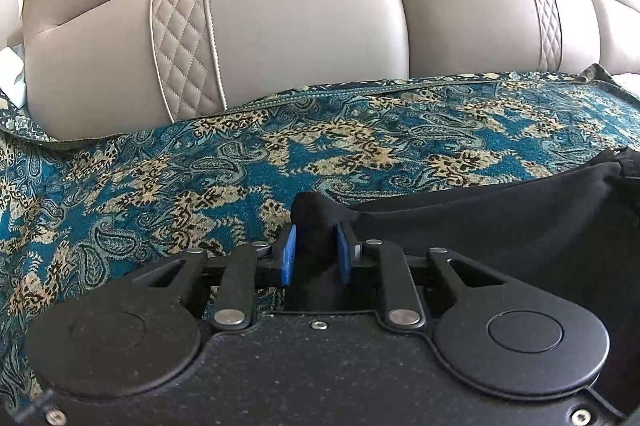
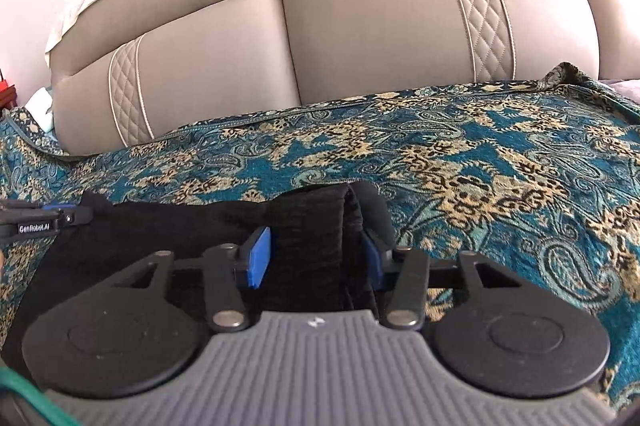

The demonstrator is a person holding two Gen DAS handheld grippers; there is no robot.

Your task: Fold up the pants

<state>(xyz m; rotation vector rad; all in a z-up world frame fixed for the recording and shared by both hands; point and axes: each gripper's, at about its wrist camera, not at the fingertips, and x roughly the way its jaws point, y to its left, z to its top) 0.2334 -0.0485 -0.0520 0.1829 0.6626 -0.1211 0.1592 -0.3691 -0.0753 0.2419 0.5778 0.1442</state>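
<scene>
While the pants (image 1: 500,226) are clenched by the left gripper (image 1: 316,250) and the right gripper (image 2: 316,258), both edges should be carried evenly toward 12 o'clock over the cloth (image 1: 160,166).

Black pants (image 2: 168,230) are spread flat across the patterned cover, their ribbed waistband (image 2: 312,226) bunched upright at 6 o'clock, the remainder stretched toward 9 o'clock
</scene>
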